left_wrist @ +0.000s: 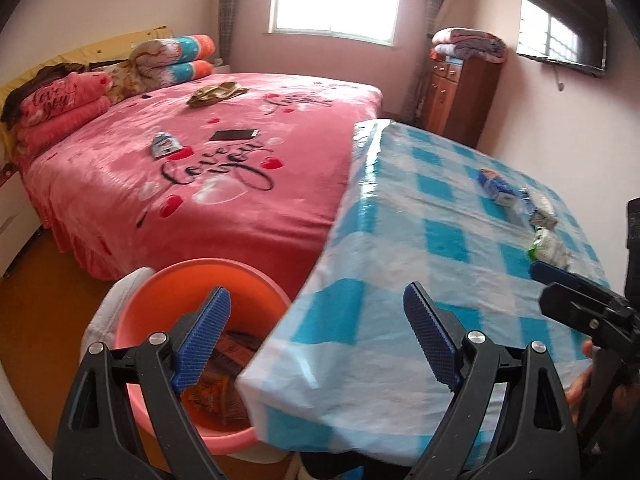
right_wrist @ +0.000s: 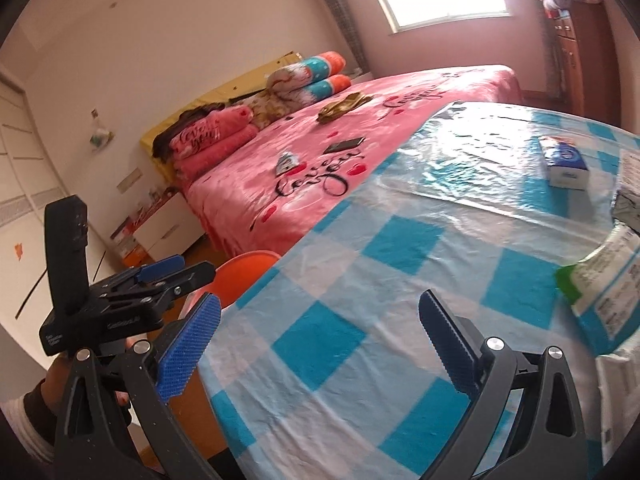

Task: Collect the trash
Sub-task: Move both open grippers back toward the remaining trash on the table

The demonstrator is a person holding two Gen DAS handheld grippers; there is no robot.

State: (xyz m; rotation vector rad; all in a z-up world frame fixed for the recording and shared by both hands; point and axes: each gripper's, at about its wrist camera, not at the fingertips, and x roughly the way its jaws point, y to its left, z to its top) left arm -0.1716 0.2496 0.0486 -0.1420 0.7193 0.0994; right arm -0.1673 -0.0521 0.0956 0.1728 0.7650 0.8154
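A: What is on the far left?

B: A round orange plastic bucket (left_wrist: 200,320) sits on the floor, tucked by the corner of the surface with the blue and white checked plastic cloth (left_wrist: 400,280). Some brown and orange wrappers (left_wrist: 224,376) lie in the bottom of it. So I think part of the job is done.

A: What are the left tongs (left_wrist: 316,340) doing?

B: They hang over the bucket and the corner of the surface. Their blue pads are wide apart. Nothing is between them.

A: And past the bucket?

B: A big bed with a pink blanket (left_wrist: 224,184). A small crumpled blue and white packet (left_wrist: 165,145) lies on it. That may be trash too, but I cannot tell for sure. A flat dark phone (left_wrist: 234,134) lies beside it. That is not trash.

A: What is on the surface?

B: Over on the right side lie a small blue and white cardboard box (right_wrist: 564,164), a crinkly clear wrapper (right_wrist: 632,196), and a green and white soft packet (right_wrist: 604,284). These are not picked up yet.

A: And the right tongs (right_wrist: 320,344)?

B: They are over the checked cloth, near the green and white packet. They are wide apart too, and hold nothing.

A: So what is left?

B: I think the things on the surface must go in the bucket, and maybe the packet on the bed.
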